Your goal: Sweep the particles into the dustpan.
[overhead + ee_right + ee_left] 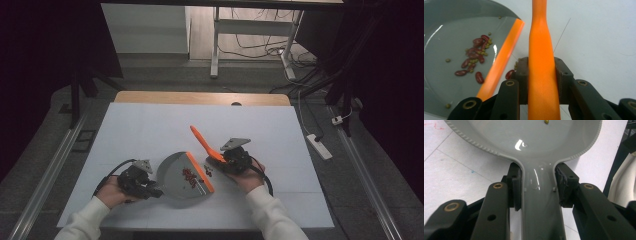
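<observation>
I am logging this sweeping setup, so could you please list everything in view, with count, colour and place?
dustpan: one, grey with an orange front lip, near the table's front centre, handle clamped in the left gripper
brush handle: one, orange, slanting up from the right gripper, just right of the dustpan
red beans: about a dozen, dark red, mostly in the dustpan, a few on the table by its lip
small beans: several, olive green, among the red beans
table: one, white top
power strip: one, white, floor at right
left gripper: black, shut
right gripper: black, shut
sleeves: two, white
</observation>
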The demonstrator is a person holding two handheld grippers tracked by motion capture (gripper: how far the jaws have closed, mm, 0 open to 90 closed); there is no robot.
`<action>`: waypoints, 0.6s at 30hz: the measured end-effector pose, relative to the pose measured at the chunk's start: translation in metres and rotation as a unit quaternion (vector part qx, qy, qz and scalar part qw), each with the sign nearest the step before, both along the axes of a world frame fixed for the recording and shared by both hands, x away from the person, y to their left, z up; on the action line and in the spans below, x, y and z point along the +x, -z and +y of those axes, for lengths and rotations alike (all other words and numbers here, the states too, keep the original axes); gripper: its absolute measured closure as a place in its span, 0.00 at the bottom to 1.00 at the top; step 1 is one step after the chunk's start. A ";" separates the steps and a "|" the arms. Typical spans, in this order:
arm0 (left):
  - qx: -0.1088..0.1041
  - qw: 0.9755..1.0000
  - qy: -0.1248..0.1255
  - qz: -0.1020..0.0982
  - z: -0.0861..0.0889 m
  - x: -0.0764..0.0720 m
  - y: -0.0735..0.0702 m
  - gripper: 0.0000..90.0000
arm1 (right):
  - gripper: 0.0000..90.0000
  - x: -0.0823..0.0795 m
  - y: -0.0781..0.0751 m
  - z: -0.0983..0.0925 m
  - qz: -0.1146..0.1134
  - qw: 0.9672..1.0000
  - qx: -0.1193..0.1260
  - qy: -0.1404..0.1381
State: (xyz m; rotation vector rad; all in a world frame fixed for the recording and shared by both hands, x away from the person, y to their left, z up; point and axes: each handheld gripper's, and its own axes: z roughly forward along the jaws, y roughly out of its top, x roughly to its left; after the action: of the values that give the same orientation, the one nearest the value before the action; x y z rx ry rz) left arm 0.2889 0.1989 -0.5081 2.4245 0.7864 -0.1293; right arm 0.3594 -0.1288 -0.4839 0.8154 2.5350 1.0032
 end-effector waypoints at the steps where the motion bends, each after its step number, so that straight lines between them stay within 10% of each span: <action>1: 0.000 1.000 0.000 0.001 0.000 0.000 0.000 0.68 | 0.78 -0.001 0.000 0.002 0.001 1.000 0.001 -0.001; 18: 0.000 1.000 -0.004 0.013 -0.003 0.003 0.000 0.68 | 0.78 -0.011 0.003 0.017 0.016 0.999 0.024 -0.021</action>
State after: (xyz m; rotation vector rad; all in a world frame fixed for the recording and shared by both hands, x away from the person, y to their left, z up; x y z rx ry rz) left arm 0.2914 0.1957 -0.5084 2.4235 0.8075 -0.1582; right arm 0.3485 -0.1114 -0.4866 0.8016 2.5746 1.0750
